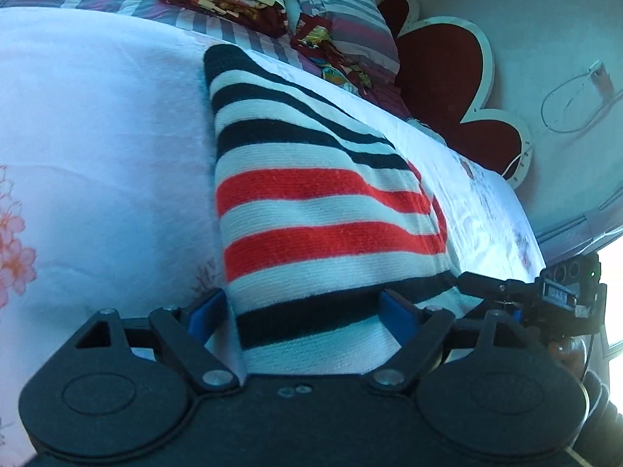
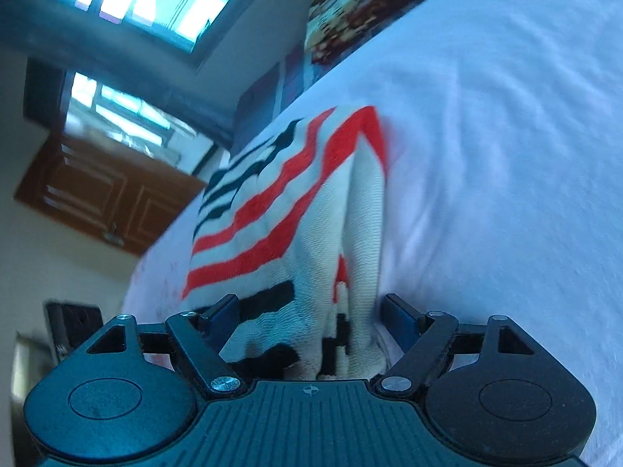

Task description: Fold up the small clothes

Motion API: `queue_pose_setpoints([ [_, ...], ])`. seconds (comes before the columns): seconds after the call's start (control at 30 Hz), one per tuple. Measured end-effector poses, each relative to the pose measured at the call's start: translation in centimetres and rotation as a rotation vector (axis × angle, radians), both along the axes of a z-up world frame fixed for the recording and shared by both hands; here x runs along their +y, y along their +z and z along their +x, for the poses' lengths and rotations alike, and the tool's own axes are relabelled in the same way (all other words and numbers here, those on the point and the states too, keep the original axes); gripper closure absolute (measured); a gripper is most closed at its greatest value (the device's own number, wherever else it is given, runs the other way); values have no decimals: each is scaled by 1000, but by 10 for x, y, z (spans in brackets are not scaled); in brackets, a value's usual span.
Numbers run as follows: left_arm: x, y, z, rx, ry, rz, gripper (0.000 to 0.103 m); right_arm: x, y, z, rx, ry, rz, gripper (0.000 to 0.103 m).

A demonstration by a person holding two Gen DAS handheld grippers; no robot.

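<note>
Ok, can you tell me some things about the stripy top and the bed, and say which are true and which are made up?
1. The stripy top has red, black and white stripes. True.
2. The top lies on a bare wooden floor. False: it lies on the pale bed sheet.
3. The left gripper has its blue fingers spread wide, one each side of the top's near end. True.
4. A green round cushion leans against the wall. False: the flower-shaped cushion is red with a white edge.
5. The right gripper is far from the top. False: the top's bunched end sits between its open fingers.
</note>
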State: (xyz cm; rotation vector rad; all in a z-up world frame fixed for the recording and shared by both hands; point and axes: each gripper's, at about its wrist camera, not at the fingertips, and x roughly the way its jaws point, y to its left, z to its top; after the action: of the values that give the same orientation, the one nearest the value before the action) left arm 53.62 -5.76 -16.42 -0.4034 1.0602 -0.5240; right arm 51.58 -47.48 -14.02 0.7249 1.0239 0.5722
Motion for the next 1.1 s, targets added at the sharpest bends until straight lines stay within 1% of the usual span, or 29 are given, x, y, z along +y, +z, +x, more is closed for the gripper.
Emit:
queue_pose_setpoints([
  [0.03,0,0,1,0,1,-2,21,2,0,1,8,12,-18,43],
  [0.1,2,0,0,2,-2,-8,22,4,-1,6,-1,34,-41,49],
  [0.2,5,-1,0,3,3,-19,23,-3,-3,8,-6,54,-26,49],
  [0.3,-5,1,2,-11,11,15,23,9,0,9,-28,37,-62,49],
  [0.33,-10,2,2,-21,12,40,25,16,4,8,-40,27,-102,49],
  [0.4,-26,9,-1,-64,-15,133,31,38,14,3,-92,33,-231,55],
  [0.43,-31,13,-3,-80,-25,161,35,46,19,-1,-119,37,-284,58],
  [0.47,-35,17,-5,-94,-34,183,41,51,24,-5,-139,36,-317,63],
  [0.5,-39,22,-7,-110,-41,207,43,56,26,-9,-155,31,-342,67],
  [0.57,-46,30,-12,-142,-48,247,49,65,36,-17,-198,29,-405,69],
  [0.6,-48,33,-16,-155,-50,260,50,70,41,-22,-224,34,-441,70],
  [0.67,-48,40,-23,-184,-48,259,54,75,53,-32,-271,40,-486,70],
  [0.77,-44,52,-32,-207,-53,253,55,89,70,-46,-326,56,-503,71],
  [0.87,-36,67,-45,-239,-49,265,55,123,78,-58,-365,88,-536,71],
  [0.97,-16,81,-61,-259,-21,272,55,158,84,-67,-396,105,-525,71],
  [1.1,28,96,-90,-282,33,297,55,210,97,-84,-438,144,-497,71],
])
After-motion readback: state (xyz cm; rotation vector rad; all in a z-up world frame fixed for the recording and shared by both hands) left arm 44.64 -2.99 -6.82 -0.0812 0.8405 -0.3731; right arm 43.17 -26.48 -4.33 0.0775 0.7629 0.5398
